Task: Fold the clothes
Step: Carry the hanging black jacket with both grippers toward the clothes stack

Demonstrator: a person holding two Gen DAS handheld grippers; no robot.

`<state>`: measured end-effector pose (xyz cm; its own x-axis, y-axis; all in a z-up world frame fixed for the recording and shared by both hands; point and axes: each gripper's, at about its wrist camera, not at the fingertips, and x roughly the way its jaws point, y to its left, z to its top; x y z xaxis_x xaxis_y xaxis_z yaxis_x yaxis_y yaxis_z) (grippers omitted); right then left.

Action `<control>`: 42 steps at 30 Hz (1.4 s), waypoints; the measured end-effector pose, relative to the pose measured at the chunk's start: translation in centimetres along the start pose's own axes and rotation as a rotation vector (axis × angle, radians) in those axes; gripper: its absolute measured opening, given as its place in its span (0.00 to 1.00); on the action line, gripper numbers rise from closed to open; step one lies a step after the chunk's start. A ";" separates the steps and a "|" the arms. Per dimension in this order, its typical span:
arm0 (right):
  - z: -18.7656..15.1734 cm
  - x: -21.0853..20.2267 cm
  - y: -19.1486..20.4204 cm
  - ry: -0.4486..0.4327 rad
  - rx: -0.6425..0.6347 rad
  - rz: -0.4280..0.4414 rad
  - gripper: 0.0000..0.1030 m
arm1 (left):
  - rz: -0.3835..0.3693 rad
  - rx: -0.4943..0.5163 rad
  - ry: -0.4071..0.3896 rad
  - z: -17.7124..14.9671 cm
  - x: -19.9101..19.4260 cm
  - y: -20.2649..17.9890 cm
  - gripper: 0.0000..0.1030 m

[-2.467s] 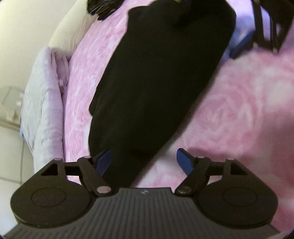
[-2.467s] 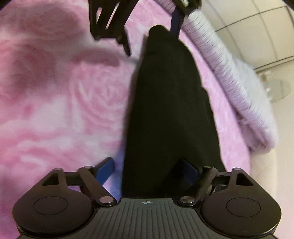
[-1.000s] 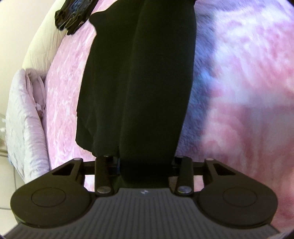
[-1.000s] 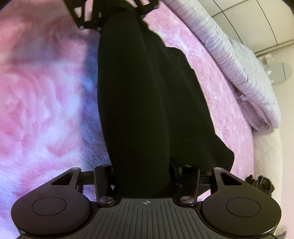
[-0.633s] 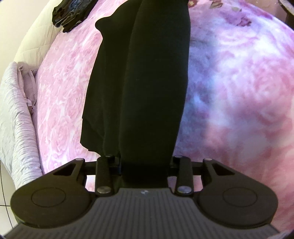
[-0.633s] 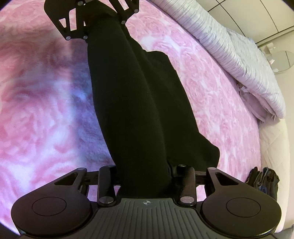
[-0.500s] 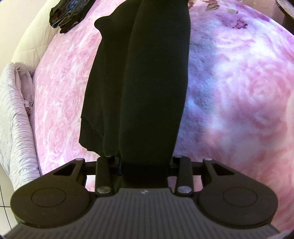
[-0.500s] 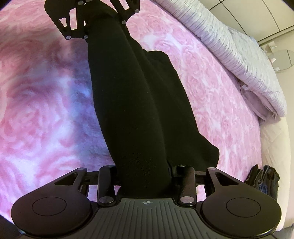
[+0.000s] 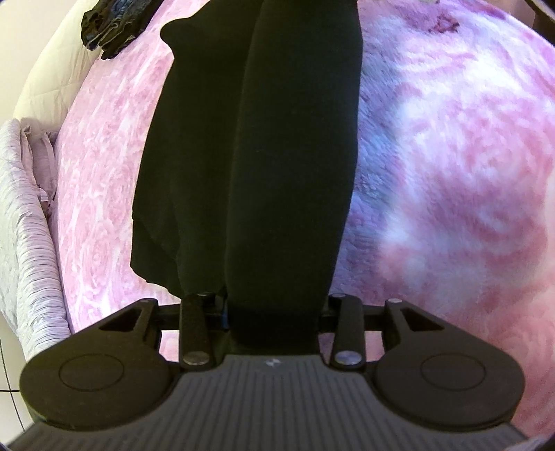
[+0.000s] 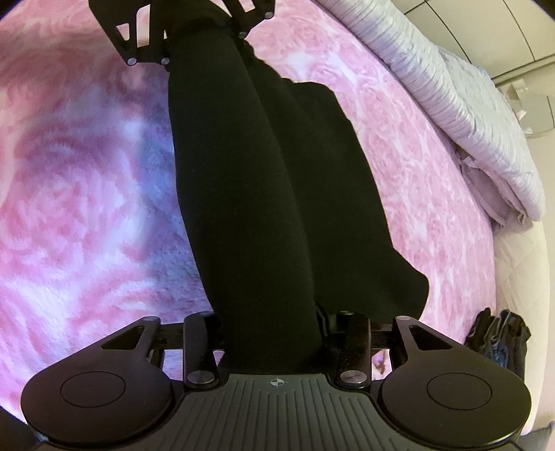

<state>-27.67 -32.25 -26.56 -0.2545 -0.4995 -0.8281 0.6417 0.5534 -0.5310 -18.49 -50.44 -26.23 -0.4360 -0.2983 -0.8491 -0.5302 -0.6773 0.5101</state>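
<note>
We count two grippers, one long black knit garment (image 9: 288, 166), one pink rose-patterned fleece blanket (image 9: 451, 180), one lilac ribbed quilt (image 9: 24, 222) bunched along the bed's edge, and one small pile of dark clothes (image 9: 111, 20) off to the side.

Our left gripper (image 9: 274, 312) is pinched tight on one end of the black garment, and our right gripper (image 10: 274, 322) is clamped on the other end, so the fabric runs stretched between the two, up off the pink blanket. A looser flap hangs down along one side of the taut strip.

The right wrist view gives us the left gripper from the far end, up top with the cloth bunched in its jaws, plus a round pale object (image 10: 534, 114) past the quilt that's too distorted to identify. The left wrist view doesn't show the right gripper at all; the garment just runs off the top edge. It does show some white quilted mattress (image 9: 52, 83) beside the dark pile.
</note>
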 end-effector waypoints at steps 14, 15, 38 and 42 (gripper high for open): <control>-0.7 -0.6 0.2 -0.001 -0.070 -0.028 0.38 | 0.032 0.013 0.036 0.7 -1.0 0.4 0.31; -0.6 -1.2 -0.3 -0.005 -0.069 -0.031 0.37 | 0.038 0.009 0.035 0.8 -1.7 0.9 0.31; 2.5 -21.8 -7.5 -0.067 -0.002 -0.034 0.33 | 0.181 0.002 0.018 3.2 -22.1 6.7 0.31; 2.0 -23.9 -8.2 -0.059 0.005 -0.092 0.33 | 0.212 0.014 -0.009 4.2 -23.9 7.5 0.31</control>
<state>-25.39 -26.19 -2.02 -0.2695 -0.5861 -0.7641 0.6215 0.5003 -0.6029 -15.15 -45.58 -1.53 -0.5453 -0.4273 -0.7212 -0.4360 -0.5902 0.6794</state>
